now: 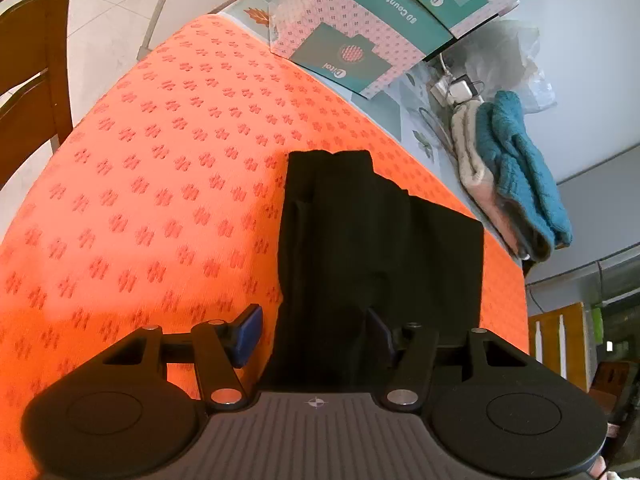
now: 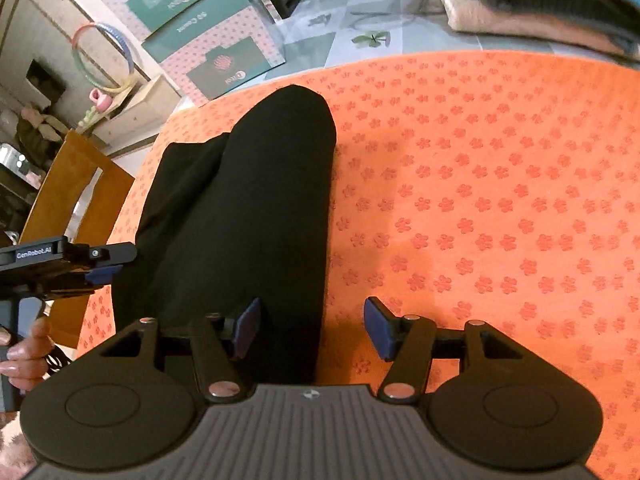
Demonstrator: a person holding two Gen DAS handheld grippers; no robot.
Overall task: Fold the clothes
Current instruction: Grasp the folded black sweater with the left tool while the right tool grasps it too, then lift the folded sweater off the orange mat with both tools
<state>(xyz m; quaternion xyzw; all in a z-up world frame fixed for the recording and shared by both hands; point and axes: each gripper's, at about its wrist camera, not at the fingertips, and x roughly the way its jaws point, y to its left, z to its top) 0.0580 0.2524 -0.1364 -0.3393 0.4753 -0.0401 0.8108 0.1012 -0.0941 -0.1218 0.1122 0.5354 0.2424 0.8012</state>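
Only my right wrist view catches the left gripper at the frame's left edge; there I cannot tell its spread. My left view shows its fingers wide apart, empty, over the black garment at centre on the orange-covered worktop. The right gripper gapes too, holding nothing.

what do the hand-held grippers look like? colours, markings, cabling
Both match: the left hand-held gripper and right hand-held gripper have black linkage arms with silver pivot pins, blue finger pads, two round black discs and a ribbed grey base bearing a small crosshair mark. Seen side-on from the right wrist, the left one reads "GenRobot.AI" in white. A bare hand holds it; no sleeve shows.
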